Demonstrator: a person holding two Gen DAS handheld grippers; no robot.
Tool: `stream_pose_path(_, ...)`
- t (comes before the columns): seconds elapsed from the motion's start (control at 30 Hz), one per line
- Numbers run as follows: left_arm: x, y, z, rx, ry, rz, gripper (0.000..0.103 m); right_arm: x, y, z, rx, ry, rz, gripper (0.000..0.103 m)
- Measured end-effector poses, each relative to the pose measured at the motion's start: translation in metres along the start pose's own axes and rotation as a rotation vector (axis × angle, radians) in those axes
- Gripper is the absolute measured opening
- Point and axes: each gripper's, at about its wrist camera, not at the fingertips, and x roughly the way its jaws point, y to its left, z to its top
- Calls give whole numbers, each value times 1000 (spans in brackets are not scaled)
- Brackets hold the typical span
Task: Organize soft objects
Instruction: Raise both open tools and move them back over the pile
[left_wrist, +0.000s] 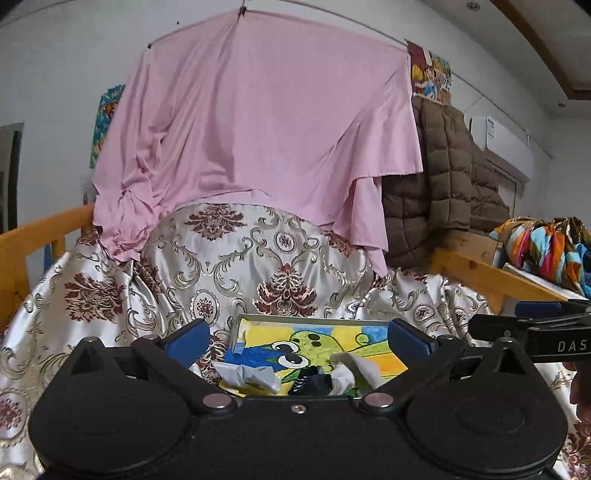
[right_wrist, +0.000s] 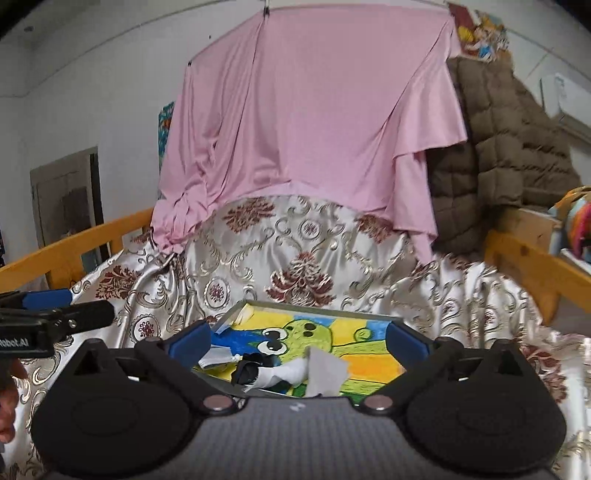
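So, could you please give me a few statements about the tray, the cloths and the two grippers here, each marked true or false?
1. The left gripper is open. True.
2. The tray is bare. False: small white, grey and black soft items lie in it.
3. The pink sheet hangs above the patterned cloth. True.
4. The right gripper is shut on a sock. False: it is open and holds nothing.

A pink sheet (left_wrist: 258, 122) hangs at twelve o'clock; below it, a silver bedspread (left_wrist: 229, 258) with maroon damask. The tray (left_wrist: 314, 347) shows a green cartoon on yellow and blue. Brown quilted jacket (left_wrist: 443, 177) at two o'clock.
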Motion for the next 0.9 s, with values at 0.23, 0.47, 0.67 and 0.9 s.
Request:
stream_pose_path(0.23, -43, -15, -14, 8, -15, 8, 102, -45, -6, -25, -10, -43, -20, 103)
stream_pose_path(0.47, -70, -20, -43, -28, 35, -19, 102, -74, -2, -60, -18, -43, -28, 103)
stream_pose_path(0.67, -83, -25, -64, -31, 78, -18, 102, -87, 4, -90, -17, -25, -39, 103)
stream_pose_path(0.9, -82, -30, -88, -28, 183, -22, 102, -98, 10, -115, -54, 19, -54, 103)
